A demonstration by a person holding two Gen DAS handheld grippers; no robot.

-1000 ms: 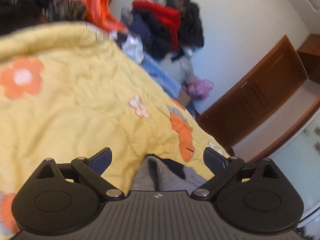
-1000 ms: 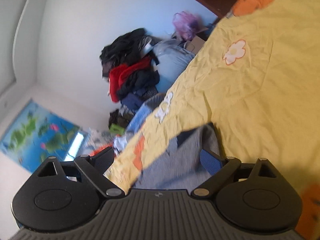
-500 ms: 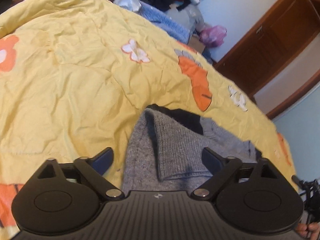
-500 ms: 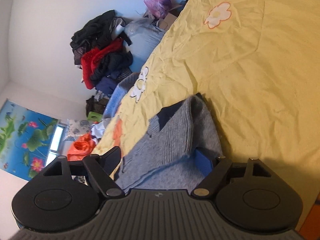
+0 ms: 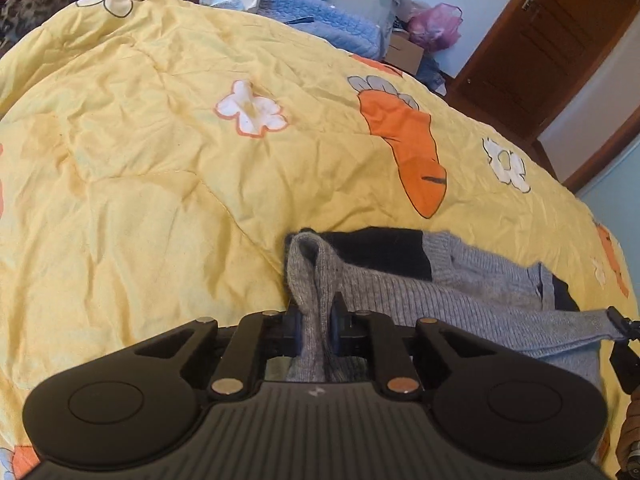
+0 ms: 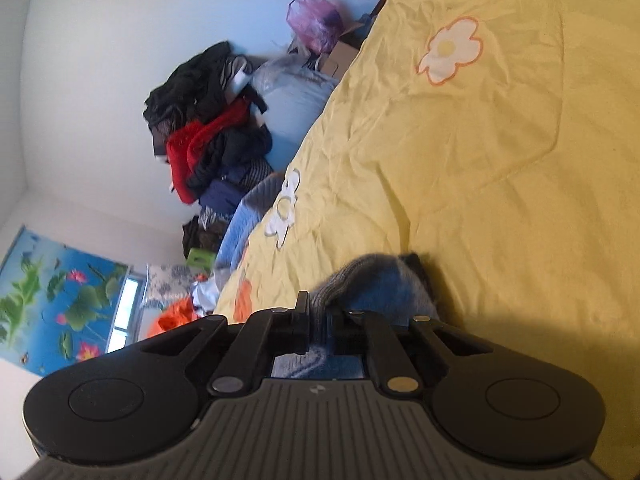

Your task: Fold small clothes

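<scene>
A small grey knit sweater (image 5: pixel 460 280) with a dark navy part (image 5: pixel 380 248) lies on a yellow quilt (image 5: pixel 160 160). My left gripper (image 5: pixel 316 320) is shut on a bunched fold of the sweater at its left end. My right gripper (image 6: pixel 318 320) is shut on another bunch of the same grey sweater (image 6: pixel 372 284); its tip shows at the far right of the left wrist view (image 5: pixel 618 320), pinching the sweater's other end. The knit stretches between both grippers, low over the quilt.
The quilt has flower and carrot prints (image 5: pixel 412 144). A pile of clothes (image 6: pixel 208 128) lies beyond the bed against the white wall, with a pink bag (image 5: pixel 436 26) and a cardboard box. A brown wooden door (image 5: pixel 552 44) stands at the right.
Both grippers went from open above the sweater to shut on its fabric. Both have dropped closer to the quilt, and the sweater's ends are now pinched and bunched.
</scene>
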